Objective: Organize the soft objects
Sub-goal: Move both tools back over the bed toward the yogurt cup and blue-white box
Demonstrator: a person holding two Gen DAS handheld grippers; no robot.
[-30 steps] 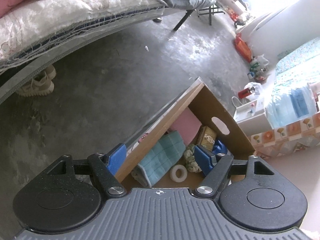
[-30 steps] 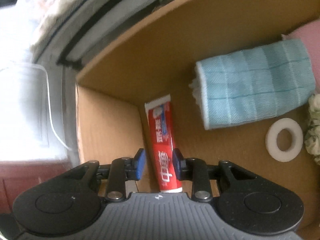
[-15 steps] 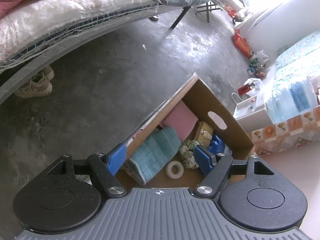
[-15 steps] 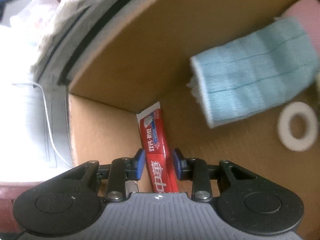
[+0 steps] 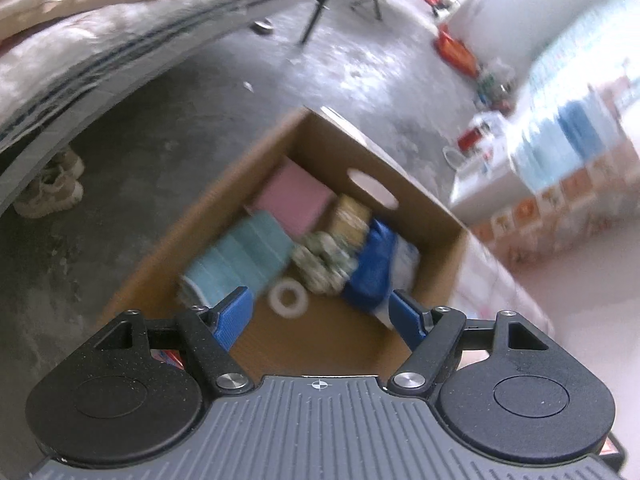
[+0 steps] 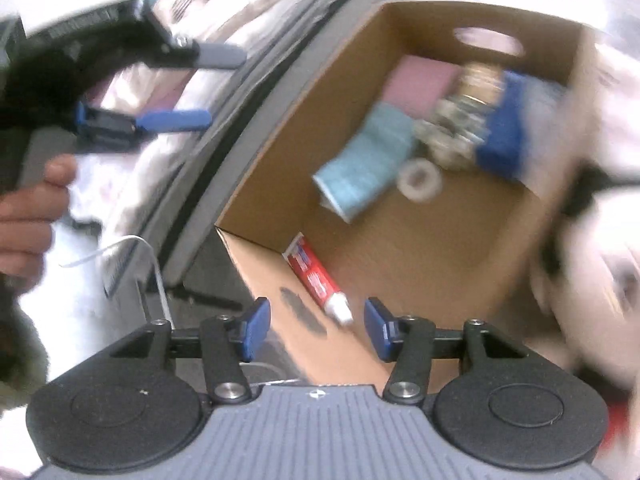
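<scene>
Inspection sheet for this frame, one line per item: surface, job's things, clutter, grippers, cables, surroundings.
Surface: bare grey concrete floor; cardboard box stands open on it.
Job's things: in the box, teal folded cloth, pink pad, blue pouch, floral fabric bundle, toothpaste tube lying in a near corner.
Clutter: white ring and a patterned tin in the box.
Grippers: right gripper opening, nothing between the pads; left gripper open, empty.
Cables: white cord beside the box.
Surroundings: mattress edge, pair of shoes, low tiled ledge; blurred.
</scene>
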